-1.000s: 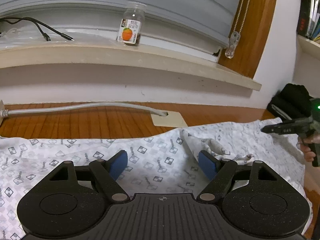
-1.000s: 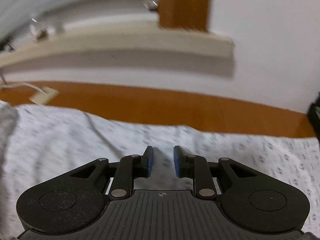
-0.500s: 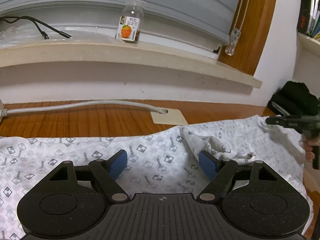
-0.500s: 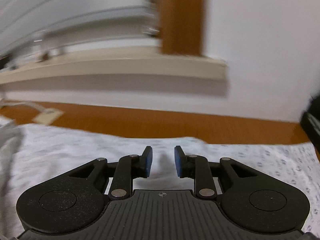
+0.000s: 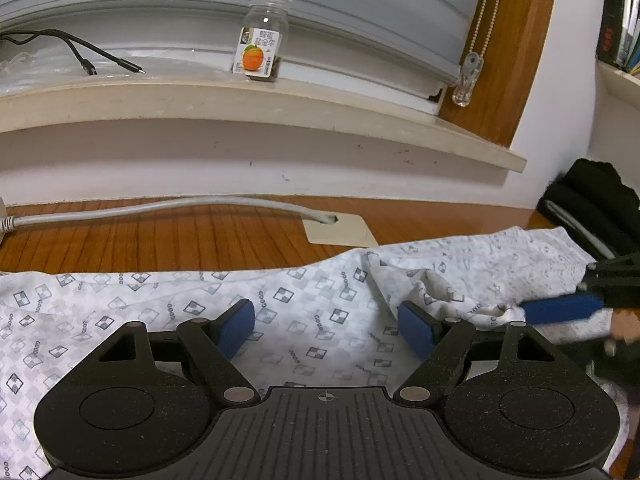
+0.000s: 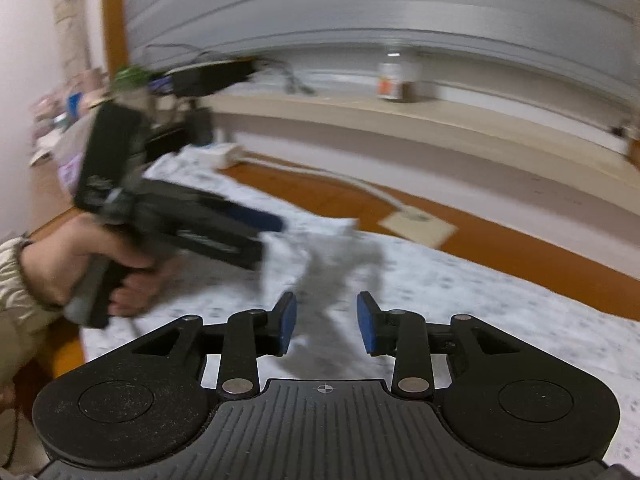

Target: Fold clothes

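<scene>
Right gripper (image 6: 326,322) now swung leftward, parted wider, empty, left gripper (image 5: 326,328) unchanged, wide apart over patterned garment (image 5: 312,312)

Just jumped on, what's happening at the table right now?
A person is folding a white patterned garment spread on the wooden table. The left gripper hovers open over the cloth's middle, beside a bunched fold. The right gripper, also open and holding nothing, points toward that fold; its view is motion-blurred. No fold looks made yet.
</scene>
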Action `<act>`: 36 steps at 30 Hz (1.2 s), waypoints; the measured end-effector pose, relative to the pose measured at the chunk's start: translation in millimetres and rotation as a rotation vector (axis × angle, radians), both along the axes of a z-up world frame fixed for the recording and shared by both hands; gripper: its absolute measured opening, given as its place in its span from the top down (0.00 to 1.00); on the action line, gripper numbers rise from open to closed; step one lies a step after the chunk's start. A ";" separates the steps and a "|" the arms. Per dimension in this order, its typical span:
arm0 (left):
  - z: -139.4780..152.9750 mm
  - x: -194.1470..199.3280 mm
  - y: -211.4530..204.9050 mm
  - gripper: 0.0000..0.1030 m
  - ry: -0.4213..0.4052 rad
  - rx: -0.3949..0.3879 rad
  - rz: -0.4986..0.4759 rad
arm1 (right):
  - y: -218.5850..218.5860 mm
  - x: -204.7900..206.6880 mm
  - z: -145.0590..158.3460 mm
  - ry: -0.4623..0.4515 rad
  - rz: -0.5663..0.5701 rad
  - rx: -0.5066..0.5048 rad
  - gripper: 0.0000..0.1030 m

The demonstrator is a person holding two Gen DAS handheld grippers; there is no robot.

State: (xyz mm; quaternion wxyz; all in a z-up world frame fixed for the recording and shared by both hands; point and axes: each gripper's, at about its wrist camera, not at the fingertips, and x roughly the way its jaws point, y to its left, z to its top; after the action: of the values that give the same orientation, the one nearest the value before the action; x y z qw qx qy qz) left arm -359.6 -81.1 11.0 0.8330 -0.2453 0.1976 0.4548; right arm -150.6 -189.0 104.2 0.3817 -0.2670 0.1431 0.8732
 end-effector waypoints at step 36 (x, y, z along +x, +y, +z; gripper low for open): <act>-0.3 -3.7 0.0 0.20 -0.010 0.010 -0.004 | 84.5 77.5 2.4 -0.092 -0.394 0.064 0.88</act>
State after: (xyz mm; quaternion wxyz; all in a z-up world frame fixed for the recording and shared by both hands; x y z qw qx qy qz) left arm -363.4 -81.1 10.7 0.8361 -0.2433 0.1916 0.4527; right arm -73.1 -104.4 106.6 0.5594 -0.2614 0.1472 0.7727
